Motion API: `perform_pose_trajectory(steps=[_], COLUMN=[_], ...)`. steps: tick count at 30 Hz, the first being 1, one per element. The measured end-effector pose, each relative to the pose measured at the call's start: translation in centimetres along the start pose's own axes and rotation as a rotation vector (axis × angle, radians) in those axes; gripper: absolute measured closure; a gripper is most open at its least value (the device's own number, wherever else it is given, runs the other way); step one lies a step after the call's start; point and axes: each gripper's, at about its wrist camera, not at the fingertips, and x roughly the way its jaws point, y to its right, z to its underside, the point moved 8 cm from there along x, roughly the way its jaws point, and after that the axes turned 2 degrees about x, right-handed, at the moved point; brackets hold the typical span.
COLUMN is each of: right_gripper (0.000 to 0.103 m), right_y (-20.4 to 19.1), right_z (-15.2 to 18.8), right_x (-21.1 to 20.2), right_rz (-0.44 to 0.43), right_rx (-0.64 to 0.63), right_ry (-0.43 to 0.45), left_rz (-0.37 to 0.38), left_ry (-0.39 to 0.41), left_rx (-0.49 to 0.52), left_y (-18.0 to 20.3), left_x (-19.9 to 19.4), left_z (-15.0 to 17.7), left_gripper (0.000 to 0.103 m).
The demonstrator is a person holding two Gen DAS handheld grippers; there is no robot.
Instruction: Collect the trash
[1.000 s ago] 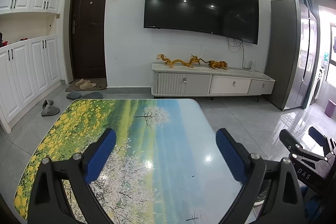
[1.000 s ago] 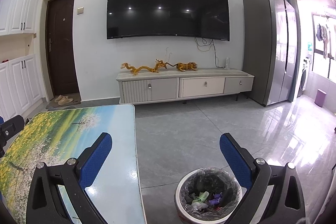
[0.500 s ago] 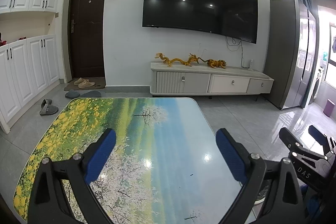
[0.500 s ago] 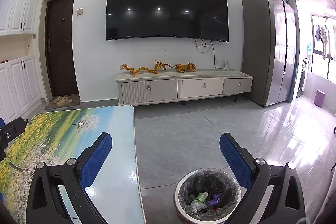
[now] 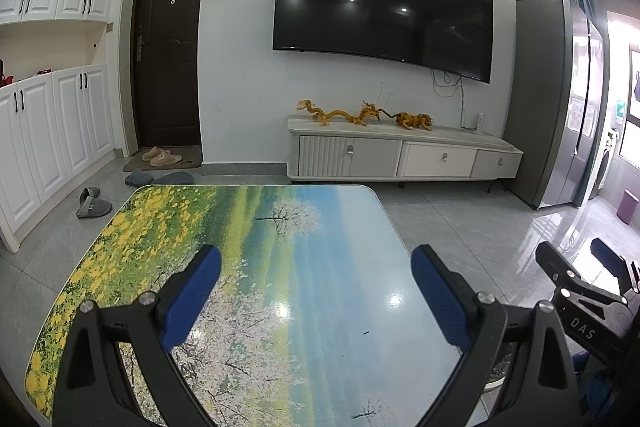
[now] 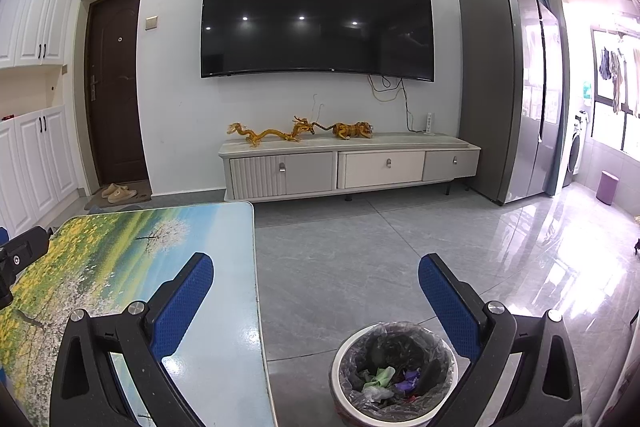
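1. Little has moved since a second ago: both views have shifted only slightly, and both tools stay spread and empty.
2. The left gripper (image 5: 316,291) hangs over the table (image 5: 248,227), a glossy top printed with a flowery landscape, its blue pads wide apart and holding nothing.
3. The right gripper (image 6: 316,299) stands spread over the table's right edge and the floor, gripping nothing.
4. Near right, on the grey tiles just beside the table, the bin (image 6: 394,373), lined with a bag, holds the trash (image 6: 390,381), crumpled green, purple and white scraps.
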Motion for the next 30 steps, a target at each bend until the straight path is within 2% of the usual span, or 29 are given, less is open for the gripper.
perform_pose_trajectory(steps=[30], right_gripper=[0.0], right_y=[0.0], right_z=[0.14], right_x=[-0.21], right_rz=[0.016], right_rx=[0.004], right_ry=[-0.001], left_rz=[-0.005], left_ry=[-0.007], left_rx=[-0.006], left_y=[-0.22], left_x=[0.04], left_z=[0.12], left_gripper=[0.007])
